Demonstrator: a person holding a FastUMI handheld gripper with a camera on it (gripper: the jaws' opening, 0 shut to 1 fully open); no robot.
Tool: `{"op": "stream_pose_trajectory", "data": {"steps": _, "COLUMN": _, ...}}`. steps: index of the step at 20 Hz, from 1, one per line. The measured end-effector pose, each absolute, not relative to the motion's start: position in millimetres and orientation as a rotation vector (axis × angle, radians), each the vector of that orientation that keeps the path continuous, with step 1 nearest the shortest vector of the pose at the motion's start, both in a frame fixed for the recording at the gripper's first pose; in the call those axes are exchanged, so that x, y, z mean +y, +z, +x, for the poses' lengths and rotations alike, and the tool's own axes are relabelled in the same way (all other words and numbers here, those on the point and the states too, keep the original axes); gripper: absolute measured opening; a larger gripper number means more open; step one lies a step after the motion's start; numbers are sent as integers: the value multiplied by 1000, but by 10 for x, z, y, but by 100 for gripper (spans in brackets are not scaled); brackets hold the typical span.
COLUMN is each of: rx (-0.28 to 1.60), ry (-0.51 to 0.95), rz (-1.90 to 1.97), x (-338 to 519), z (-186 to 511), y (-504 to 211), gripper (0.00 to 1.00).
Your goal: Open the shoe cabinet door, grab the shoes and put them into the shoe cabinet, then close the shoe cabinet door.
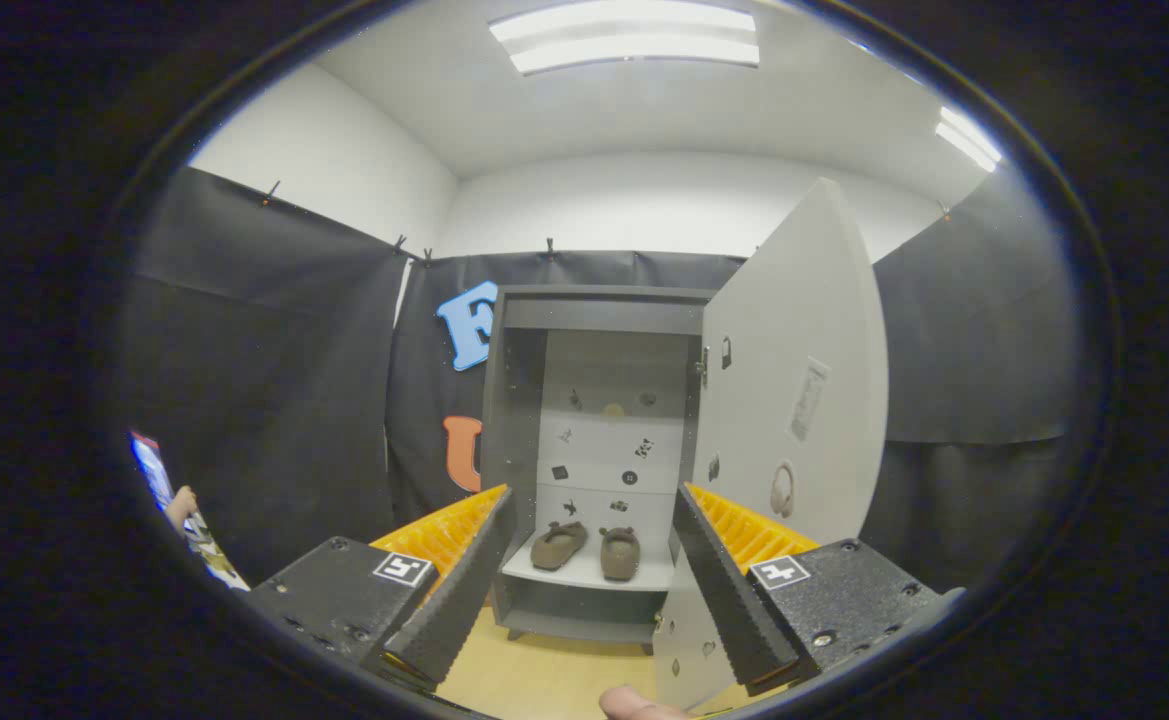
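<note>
The grey shoe cabinet [519, 400] stands ahead against the black cloth wall. Its door [794, 400] is swung wide open to the right, toward me. A pair of brown shoes [584, 548] sits side by side on the cabinet's lower shelf [584, 575]. My gripper [592, 520] is open with nothing between its fingers. It is held well back from the cabinet, so the shoes show in the gap beyond the fingertips. The right finger [729, 585] overlaps the door's lower edge in the view.
Light wooden floor [544, 670] runs from the fingers to the cabinet's foot. A fingertip [639, 703] of the person's hand shows just below the fingers. At the far left a hand [179, 505] holds a lit screen [151, 470]. Black cloth walls close in both sides.
</note>
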State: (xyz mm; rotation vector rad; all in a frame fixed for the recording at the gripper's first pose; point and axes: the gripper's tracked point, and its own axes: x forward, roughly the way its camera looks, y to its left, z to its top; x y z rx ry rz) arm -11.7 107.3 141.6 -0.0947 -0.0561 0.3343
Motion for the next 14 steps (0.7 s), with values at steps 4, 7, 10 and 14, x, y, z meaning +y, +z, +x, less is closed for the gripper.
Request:
{"op": "stream_pose_trajectory", "data": {"steps": 4, "rx": -90, "ry": 319, "rz": -113, "x": 642, "z": -364, "y": 1362, "gripper": 100}}
{"op": "stream_pose_trajectory", "data": {"steps": 7, "rx": -94, "ry": 289, "rz": -117, "x": 281, "z": -528, "y": 1306, "gripper": 100}}
{"op": "stream_pose_trajectory", "data": {"steps": 10, "rx": -118, "ry": 253, "rz": -133, "x": -80, "z": -594, "y": 1297, "gripper": 100}}
{"op": "stream_pose_trajectory", "data": {"steps": 14, "rx": -87, "ry": 212, "rz": -146, "x": -664, "z": -513, "y": 1114, "gripper": 100}}
